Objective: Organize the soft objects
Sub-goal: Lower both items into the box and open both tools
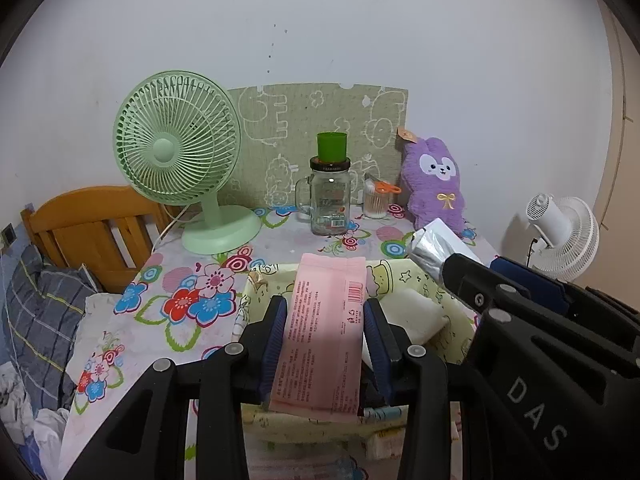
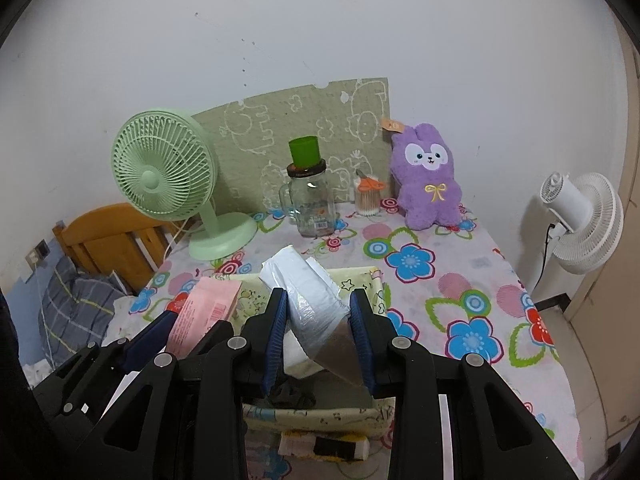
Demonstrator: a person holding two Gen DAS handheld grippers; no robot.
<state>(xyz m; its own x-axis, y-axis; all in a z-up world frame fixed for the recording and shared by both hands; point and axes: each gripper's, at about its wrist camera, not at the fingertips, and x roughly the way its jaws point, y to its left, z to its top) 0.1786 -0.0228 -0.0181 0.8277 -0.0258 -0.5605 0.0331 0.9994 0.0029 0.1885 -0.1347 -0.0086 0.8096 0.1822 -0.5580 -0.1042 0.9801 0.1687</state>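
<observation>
Left gripper clamping pink pack (over bin)

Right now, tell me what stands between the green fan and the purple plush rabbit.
A glass jar topped by a green cup, then a cotton swab tub, clearest in the right wrist view.

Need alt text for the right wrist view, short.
The right tool grips a white and silver plastic packet over a pale yellow patterned fabric basket on a floral tablecloth. Beside it, the left tool holds a flat pink packet. Behind stand a mint green desk fan, a glass jar and a purple plush rabbit.
</observation>
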